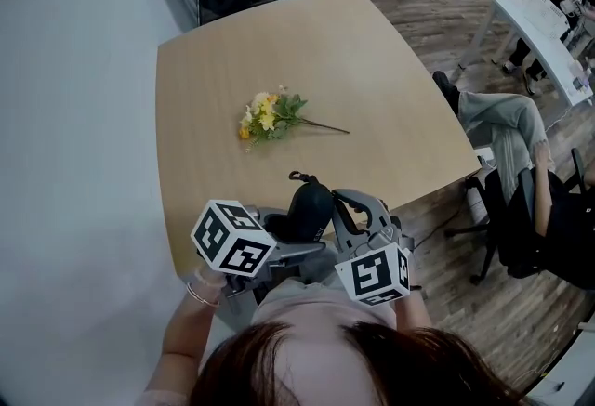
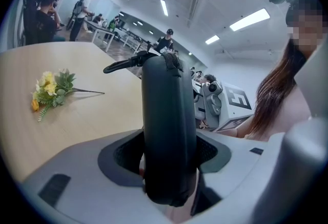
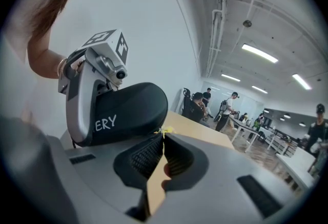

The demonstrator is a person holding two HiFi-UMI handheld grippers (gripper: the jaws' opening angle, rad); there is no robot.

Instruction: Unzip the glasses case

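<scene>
A black zippered glasses case (image 1: 309, 209) stands on edge above the near edge of the wooden table (image 1: 372, 60). My left gripper (image 1: 290, 229) is shut on it; in the left gripper view the case (image 2: 169, 115) fills the gap between the jaws (image 2: 169, 169), its wrist strap (image 2: 123, 64) sticking out at the far end. My right gripper (image 1: 358, 209) hangs just right of the case, apart from it. In the right gripper view its jaws (image 3: 163, 133) stand tip to tip with nothing between them, and the case (image 3: 128, 107) lies to their left in the left gripper's grip.
A small bunch of yellow flowers (image 1: 270, 116) lies mid-table. A seated person on an office chair (image 1: 521, 181) is close at the table's right side. More people and desks (image 1: 539, 23) stand farther back. A white wall runs along the left.
</scene>
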